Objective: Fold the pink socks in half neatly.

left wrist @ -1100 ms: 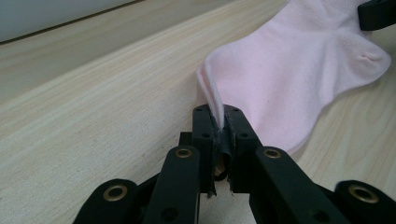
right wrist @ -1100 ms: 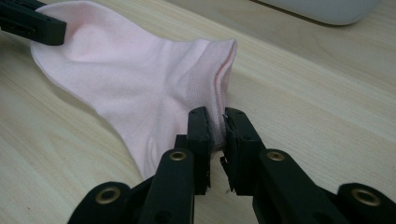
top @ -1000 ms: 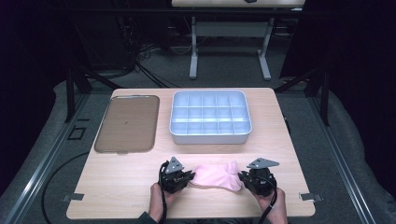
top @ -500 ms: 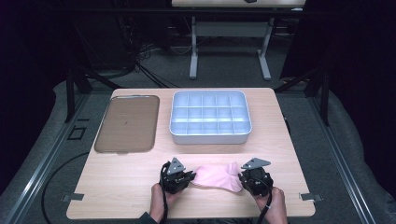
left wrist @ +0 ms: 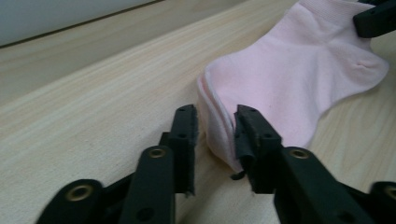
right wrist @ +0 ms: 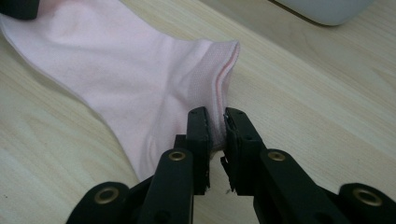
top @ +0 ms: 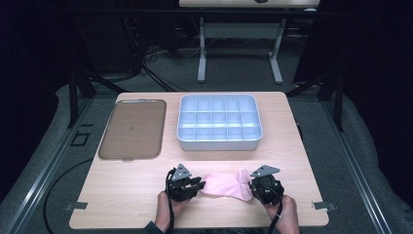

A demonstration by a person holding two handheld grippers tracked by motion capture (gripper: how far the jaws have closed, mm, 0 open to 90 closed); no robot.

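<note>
Pink sock (top: 225, 185) lies flat on worktop (top: 122, 195) near front edge, stretched between both grippers.

Left gripper (left wrist: 215, 135) at sock's toe end: jaws have just been opening, now spread a little; sock edge between them, right pad against fabric, left pad clear of it.

Right gripper (right wrist: 216, 135) at cuff end: jaws pressed together, pinching cuff edge.

Behind sock: white compartment tray (top: 219, 144) in middle of worktop, flat brown tray (top: 132, 129) to its left, well apart from sock.
</note>
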